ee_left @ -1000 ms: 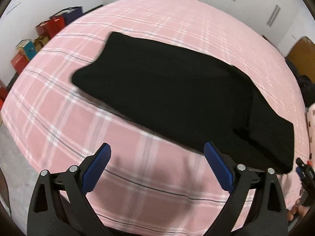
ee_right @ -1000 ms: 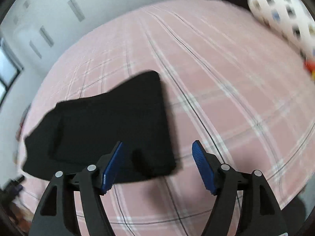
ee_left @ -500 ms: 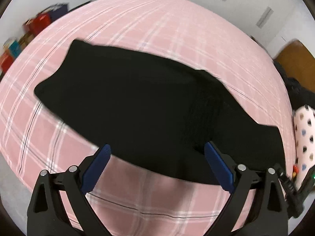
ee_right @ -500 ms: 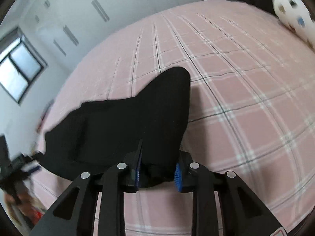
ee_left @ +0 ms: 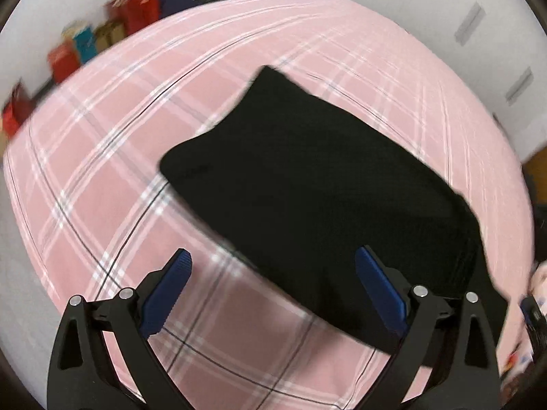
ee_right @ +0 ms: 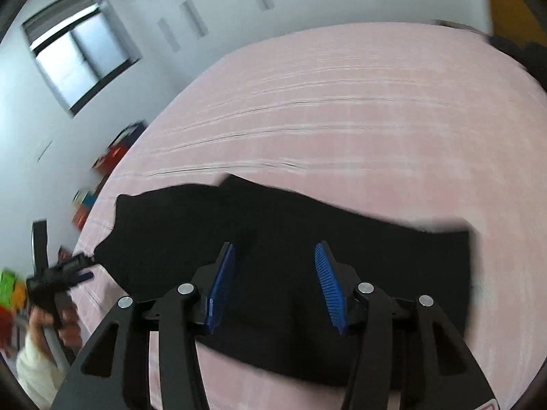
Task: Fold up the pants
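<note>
The black pants (ee_left: 318, 184) lie folded on the pink plaid bed (ee_left: 112, 171). In the left wrist view my left gripper (ee_left: 273, 294) is wide open and empty, hovering over the near edge of the pants. In the right wrist view the pants (ee_right: 376, 256) stretch across the bed (ee_right: 342, 102), and my right gripper (ee_right: 275, 280) is open above them with nothing between its blue pads. The left gripper also shows in that view (ee_right: 61, 273), at the far left beside the pants' end, held by a hand.
Coloured bags and boxes (ee_left: 112, 24) stand on the floor along the wall beyond the bed. A window (ee_right: 78, 54) is in the far wall. A brown headboard (ee_right: 512, 10) and dark items are at the bed's right end.
My right gripper was shut on the pants' end half a second ago; it is now open and above the cloth. The pants are folded shorter. Both views have swung.
</note>
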Demonstrator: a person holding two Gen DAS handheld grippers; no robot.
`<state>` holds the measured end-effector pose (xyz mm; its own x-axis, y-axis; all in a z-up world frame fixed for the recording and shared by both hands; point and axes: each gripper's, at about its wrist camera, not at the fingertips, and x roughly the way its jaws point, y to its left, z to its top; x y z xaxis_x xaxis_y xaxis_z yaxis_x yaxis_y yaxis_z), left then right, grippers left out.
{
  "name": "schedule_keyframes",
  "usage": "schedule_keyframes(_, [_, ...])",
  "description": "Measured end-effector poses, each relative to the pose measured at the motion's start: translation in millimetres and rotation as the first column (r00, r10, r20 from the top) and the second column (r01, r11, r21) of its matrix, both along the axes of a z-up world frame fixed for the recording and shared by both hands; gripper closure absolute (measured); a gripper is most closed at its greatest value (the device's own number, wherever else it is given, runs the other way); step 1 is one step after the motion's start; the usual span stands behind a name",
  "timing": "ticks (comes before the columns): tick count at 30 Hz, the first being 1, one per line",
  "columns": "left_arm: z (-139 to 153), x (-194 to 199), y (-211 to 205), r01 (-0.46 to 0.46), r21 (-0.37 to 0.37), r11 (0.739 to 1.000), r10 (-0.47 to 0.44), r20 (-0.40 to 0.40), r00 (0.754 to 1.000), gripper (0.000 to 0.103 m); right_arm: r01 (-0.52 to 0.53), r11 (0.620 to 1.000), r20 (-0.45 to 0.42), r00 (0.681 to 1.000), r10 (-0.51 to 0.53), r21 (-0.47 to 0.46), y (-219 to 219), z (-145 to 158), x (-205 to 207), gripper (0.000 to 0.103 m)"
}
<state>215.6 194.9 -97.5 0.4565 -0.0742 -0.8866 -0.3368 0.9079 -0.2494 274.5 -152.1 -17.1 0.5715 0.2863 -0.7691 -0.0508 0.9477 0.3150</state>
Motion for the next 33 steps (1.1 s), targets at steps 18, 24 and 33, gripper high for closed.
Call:
schedule_keyframes(18, [-37,-5,65,-0.011,-0.239,0.971,0.026,0.059,0.998,0.005,-0.05,0.928,-0.149,0.989,-0.005,-0.368,77,-79,150,0.103])
schedule_keyframes(24, [-46,13,67,-0.043,-0.229,0.972,0.054,0.045,0.997,0.005,0.066,0.981,0.054,0.997,-0.057,-0.181,55,-32,44,0.048])
schedule_keyframes(33, [-43,36,58,-0.101,-0.172,0.98,0.114,0.065,0.991,0.039,0.106,0.977,-0.023,0.993,-0.112,-0.187,29,-62,-41,0.056])
